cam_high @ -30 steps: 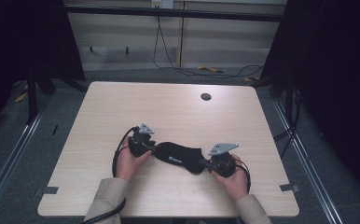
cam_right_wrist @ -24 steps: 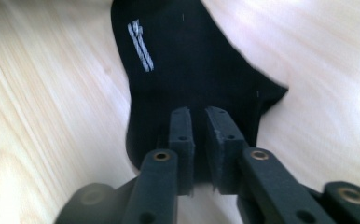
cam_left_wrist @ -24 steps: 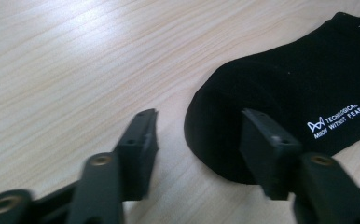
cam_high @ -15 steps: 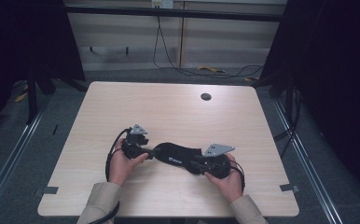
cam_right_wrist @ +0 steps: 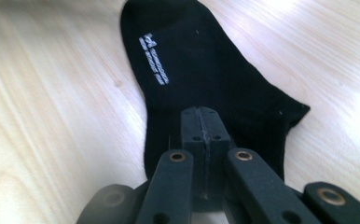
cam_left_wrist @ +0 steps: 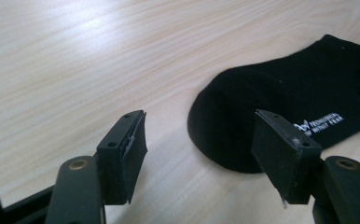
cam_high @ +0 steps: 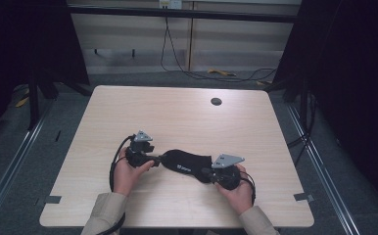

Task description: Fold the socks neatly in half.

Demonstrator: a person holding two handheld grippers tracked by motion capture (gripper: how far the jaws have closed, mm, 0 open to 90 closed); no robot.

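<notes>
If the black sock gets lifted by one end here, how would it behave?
The black sock lies flat and thin, so it would likely droop limply. Being knit fabric, it probably weighs little. On the smooth table it may slide or bunch when pushed.

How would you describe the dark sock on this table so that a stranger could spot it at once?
On the pale wooden table, look near the front edge, between the person's two hand-held grippers. The flat black fabric sock lies there; small white lettering on its side and its soft shape set it apart from the hard black grippers.

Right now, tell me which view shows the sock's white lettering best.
The right gripper view: the lettering on the sock is large and unobstructed. The left gripper view has it partly behind a pad; the high view shows a tiny mark.
</notes>
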